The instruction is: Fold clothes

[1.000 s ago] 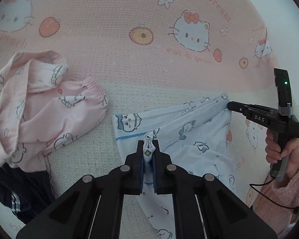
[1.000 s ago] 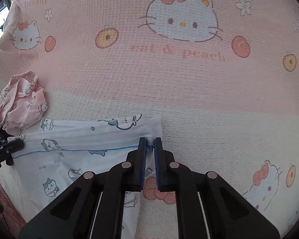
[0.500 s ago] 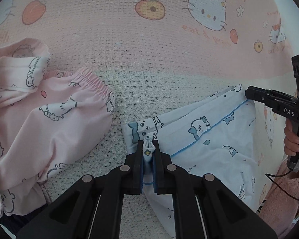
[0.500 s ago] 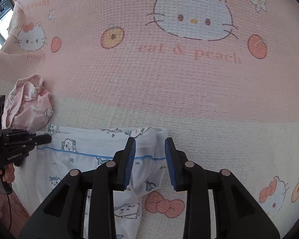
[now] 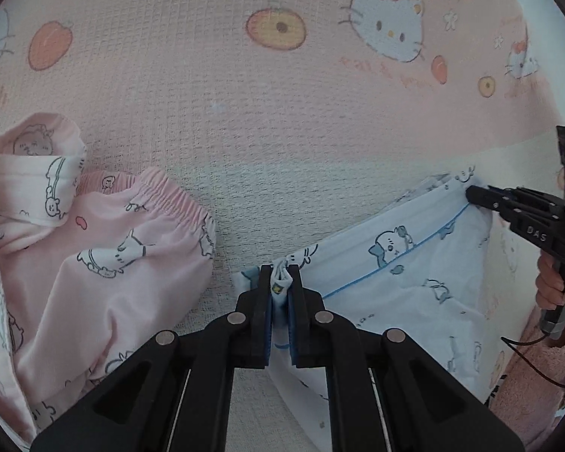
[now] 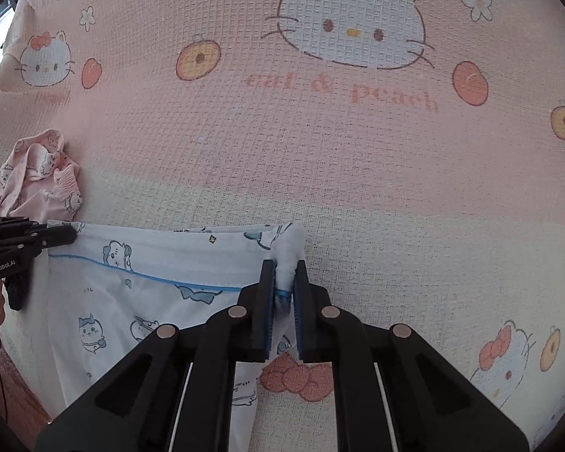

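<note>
While half a second back the right claw [image 6: 283, 293] stood spread over the corner of the white printed garment [image 6: 139, 286], now clamped on a bunched tuft of that corner at lower centre of the right wrist view, jaws nearly together with cloth between. Left claw [image 5: 280, 295] likewise pinched on the opposite corner, lower centre of the left wrist view, unchanged from a second ago. Blue-piped top edge drawn fairly straight between the two grips, rest of the cloth trailing toward the bottom of both frames over the pink cat-print bed cover [image 6: 320, 150]. Pink printed garment [image 5: 94, 248] crumpled at left of the left wrist view, apart from the white one. Regrip on the right means both corners held once more; likely ready for lifting or laying over into a fold, though how many folds already lie in the cloth cannot be told.
</note>
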A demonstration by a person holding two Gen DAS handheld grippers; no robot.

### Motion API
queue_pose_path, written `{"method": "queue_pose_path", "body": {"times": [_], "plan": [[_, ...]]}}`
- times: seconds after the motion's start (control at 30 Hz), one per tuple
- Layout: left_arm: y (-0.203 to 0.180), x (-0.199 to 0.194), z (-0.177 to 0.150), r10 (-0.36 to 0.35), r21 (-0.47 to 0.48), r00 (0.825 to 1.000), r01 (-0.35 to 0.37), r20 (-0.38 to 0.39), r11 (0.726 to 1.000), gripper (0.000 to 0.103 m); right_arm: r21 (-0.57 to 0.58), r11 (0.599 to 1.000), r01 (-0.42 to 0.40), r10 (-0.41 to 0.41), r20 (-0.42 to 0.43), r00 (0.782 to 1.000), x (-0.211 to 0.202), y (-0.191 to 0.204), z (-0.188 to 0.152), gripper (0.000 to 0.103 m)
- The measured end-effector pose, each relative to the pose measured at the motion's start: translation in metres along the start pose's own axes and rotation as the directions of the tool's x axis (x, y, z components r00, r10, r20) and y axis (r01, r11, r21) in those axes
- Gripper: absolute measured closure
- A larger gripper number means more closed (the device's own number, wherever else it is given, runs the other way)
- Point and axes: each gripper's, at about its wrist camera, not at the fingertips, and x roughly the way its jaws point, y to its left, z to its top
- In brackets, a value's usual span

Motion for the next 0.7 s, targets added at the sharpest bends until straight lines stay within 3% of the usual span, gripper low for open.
{"method": "queue_pose_path", "body": {"times": [0.07,0.1,0.17,0.23,0.27,0.33,0.43,0.53,0.6,0.7], "plan": [[0.001,0.001,0.002,0.039,0.006,0.999,-0.039,-0.007,0.999,0.093,0.005,1.0,0.026,-0.026,-0.028,0.999,0.018,-0.002,0.002,0.093],[0.002,0.001,0.004,0.059,0.01,0.998,-0.058,-0.011,0.998,0.092,0.016,0.999,0.033,-0.032,-0.048,0.998,0.029,-0.005,0.002,0.083],[0.003,0.002,0.006,0.098,0.016,0.995,-0.097,-0.018,0.995,0.089,0.106,0.994,-0.034,0.038,-0.036,0.999,0.028,-0.019,0.007,0.08],[0.004,0.003,0.009,0.136,0.024,0.99,-0.136,-0.025,0.99,0.069,0.213,0.967,-0.14,0.142,0.005,0.99,0.015,-0.039,0.009,0.079],[0.0,-0.002,0.008,0.166,0.037,0.986,-0.166,-0.012,0.985,0.069,0.254,0.949,-0.186,0.183,0.036,0.982,0.007,-0.048,0.009,0.077],[-0.014,-0.015,0.006,0.211,0.061,0.976,-0.214,0.043,0.975,0.069,0.264,0.946,-0.187,0.173,0.076,0.982,-0.012,-0.059,0.005,0.075],[-0.049,-0.031,0.007,0.282,0.108,0.948,-0.299,0.147,0.948,0.069,0.208,0.973,-0.098,0.092,0.038,0.995,-0.019,-0.063,-0.003,0.074],[-0.073,-0.025,0.012,0.078,0.092,0.991,-0.088,0.111,0.992,0.069,0.148,0.986,-0.071,0.079,-0.048,0.996,-0.006,-0.055,-0.017,0.074],[-0.095,-0.002,0.009,-0.06,0.104,0.997,0.055,0.047,0.993,0.069,0.13,0.987,-0.096,0.104,-0.06,0.993,0.002,-0.048,-0.027,0.074],[-0.133,0.029,-0.001,-0.1,0.172,0.995,0.1,-0.012,0.98,0.069,0.099,0.986,-0.13,0.135,-0.038,0.99,0.003,-0.037,-0.032,0.074]]}}
